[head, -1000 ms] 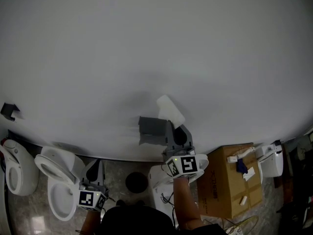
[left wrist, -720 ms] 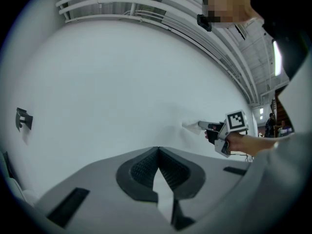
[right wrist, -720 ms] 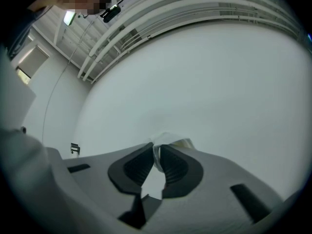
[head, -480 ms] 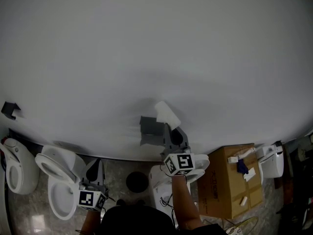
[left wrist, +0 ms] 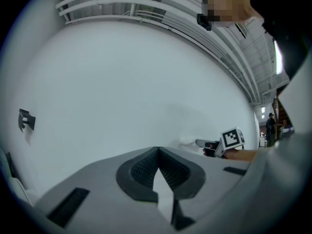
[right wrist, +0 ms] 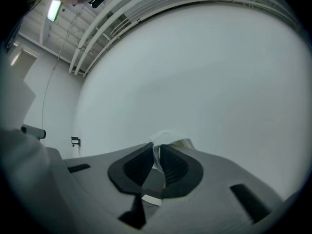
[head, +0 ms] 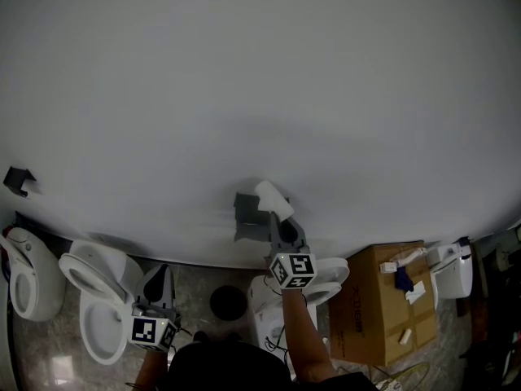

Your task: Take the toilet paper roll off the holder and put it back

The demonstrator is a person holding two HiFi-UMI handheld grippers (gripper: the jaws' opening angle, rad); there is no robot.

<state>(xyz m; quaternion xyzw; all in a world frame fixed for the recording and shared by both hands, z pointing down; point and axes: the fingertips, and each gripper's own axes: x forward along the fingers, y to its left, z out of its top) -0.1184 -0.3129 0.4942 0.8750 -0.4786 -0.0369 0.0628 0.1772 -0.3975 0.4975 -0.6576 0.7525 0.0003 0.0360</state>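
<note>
A white toilet paper roll [head: 273,199] hangs against the wall, just right of and touching the top of the grey holder [head: 249,217]. My right gripper [head: 281,218] reaches up from below and is shut on the roll. In the right gripper view the jaws pinch the roll's white edge [right wrist: 165,140] between their tips. My left gripper [head: 159,274] stays low at the left, shut with nothing in it. Its own view shows the jaw tips [left wrist: 158,149] meeting, with the right gripper [left wrist: 207,144] and the roll [left wrist: 186,141] off to the right.
A plain white wall fills most of the view. Below it stand white toilets [head: 91,300], a round black object [head: 228,302] on the floor and a cardboard box [head: 383,300] with small items on top. A small black bracket [head: 16,182] is fixed to the wall, far left.
My right gripper has come down with the roll, from above and right of the holder to right against its top. The left gripper has not moved.
</note>
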